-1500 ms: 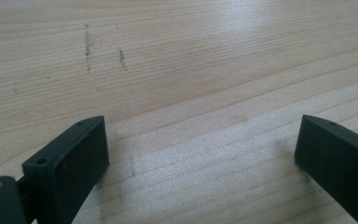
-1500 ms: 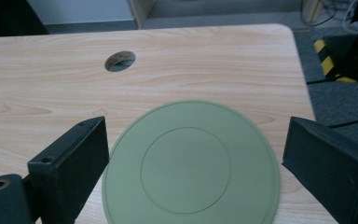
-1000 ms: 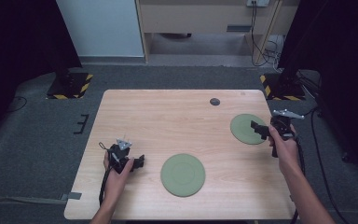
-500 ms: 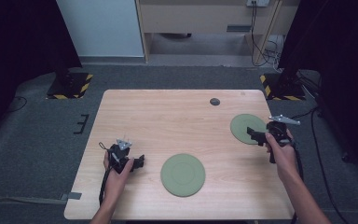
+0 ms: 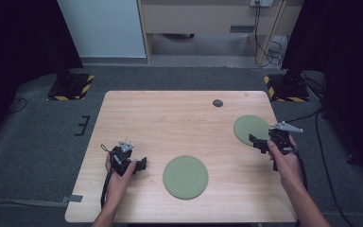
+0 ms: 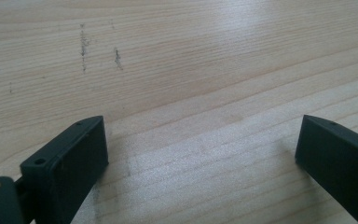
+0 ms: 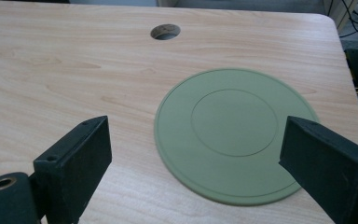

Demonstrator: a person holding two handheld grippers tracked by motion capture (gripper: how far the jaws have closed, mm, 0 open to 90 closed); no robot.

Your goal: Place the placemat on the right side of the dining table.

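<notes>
Little is done as yet, by my reading. The right gripper (image 5: 260,143) hangs at the near edge of the small green plate (image 5: 250,128) on the table's (image 5: 160,118) right side, jaws spread wide (nothing between them). The left gripper (image 5: 139,164) rests spread at near left, beside the larger plate (image 5: 185,177). Gripping the small plate remains.

Two sage-green plates (image 5: 185,177) (image 7: 235,133), each ringed, on a pale wood-grain table (image 5: 160,123); black grippers (image 5: 141,164) (image 5: 257,143).
</notes>
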